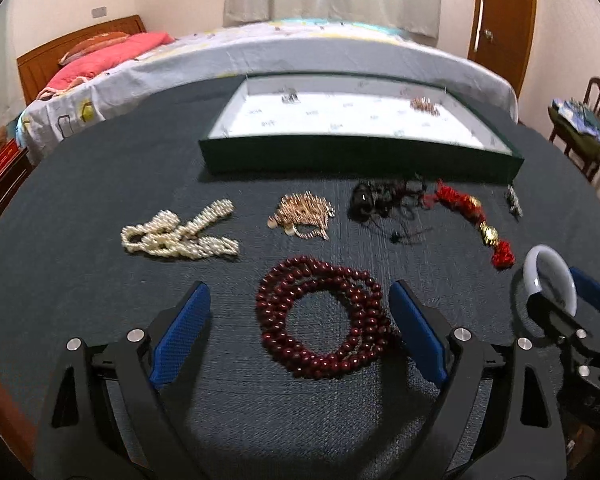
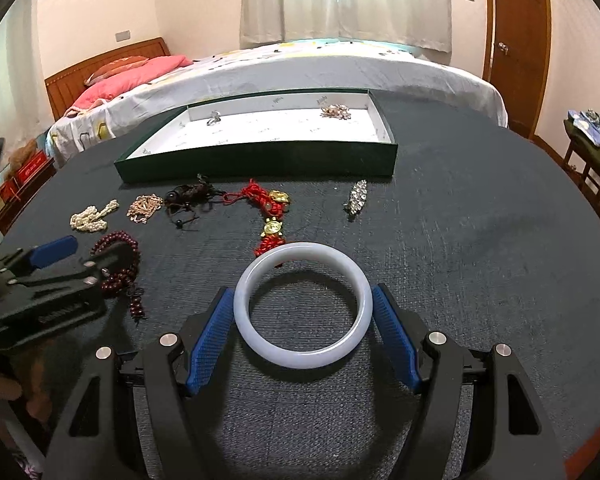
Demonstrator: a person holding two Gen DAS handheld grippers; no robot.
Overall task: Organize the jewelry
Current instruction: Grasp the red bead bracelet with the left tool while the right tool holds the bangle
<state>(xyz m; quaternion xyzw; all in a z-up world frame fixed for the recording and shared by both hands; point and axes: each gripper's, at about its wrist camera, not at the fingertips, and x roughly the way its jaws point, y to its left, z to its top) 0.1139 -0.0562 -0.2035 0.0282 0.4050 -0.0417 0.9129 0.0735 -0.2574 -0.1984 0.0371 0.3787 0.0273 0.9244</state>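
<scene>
A coil of dark red beads (image 1: 324, 320) lies on the dark table cloth between the blue pads of my left gripper (image 1: 300, 292). The jaws stand wide apart, and neither pad touches the beads. My right gripper (image 2: 302, 300) is shut on a white bangle (image 2: 260, 348), one pad against each side of the ring. In the left wrist view the bangle (image 1: 540, 258) shows at the right, tilted in that gripper. A dark green tray (image 1: 360, 156) with a white floor sits at the back and holds a silver piece (image 1: 290, 97) and a gold piece (image 1: 424, 105).
A row of jewelry lies in front of the tray: pearls (image 1: 180, 236), a rose-gold chain (image 1: 304, 216), black cord beads (image 1: 380, 200), a red knotted charm (image 1: 476, 220) and a crystal brooch (image 2: 356, 196). A bed (image 2: 340, 68) stands behind the round table and a chair (image 2: 596, 152) at the right.
</scene>
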